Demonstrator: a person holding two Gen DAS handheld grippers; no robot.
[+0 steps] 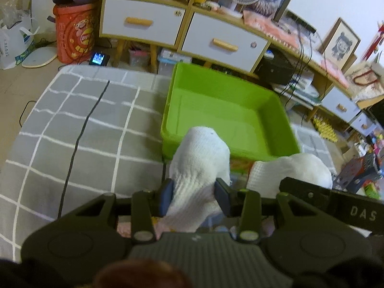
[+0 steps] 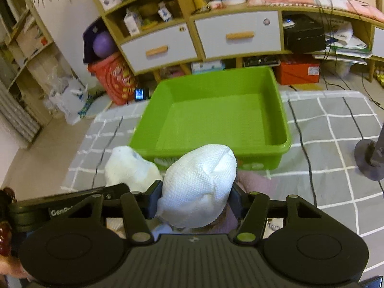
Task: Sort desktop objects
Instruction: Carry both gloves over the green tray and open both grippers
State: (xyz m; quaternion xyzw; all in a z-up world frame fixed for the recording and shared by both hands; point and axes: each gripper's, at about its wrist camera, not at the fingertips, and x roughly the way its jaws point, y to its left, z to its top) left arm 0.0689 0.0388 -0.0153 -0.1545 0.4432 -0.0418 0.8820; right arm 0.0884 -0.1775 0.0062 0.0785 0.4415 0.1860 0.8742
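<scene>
My left gripper (image 1: 194,195) is shut on a white knitted cloth bundle (image 1: 200,160) and holds it just in front of the near wall of a green plastic bin (image 1: 283,110). My right gripper (image 2: 195,200) is shut on a second white cloth bundle (image 2: 199,184), also just short of the green bin (image 2: 280,117). Each view shows the other bundle beside it: the right one in the left wrist view (image 1: 295,170), the left one in the right wrist view (image 2: 129,165). The bin's inside looks bare.
The bin stands on a grey cloth with white grid lines (image 1: 72,124). A black cable (image 1: 81,132) runs across it. A wooden cabinet with white drawers (image 1: 144,21) stands behind. A red snack tub (image 1: 75,33) stands at left. A dark round stand (image 2: 369,158) is at right.
</scene>
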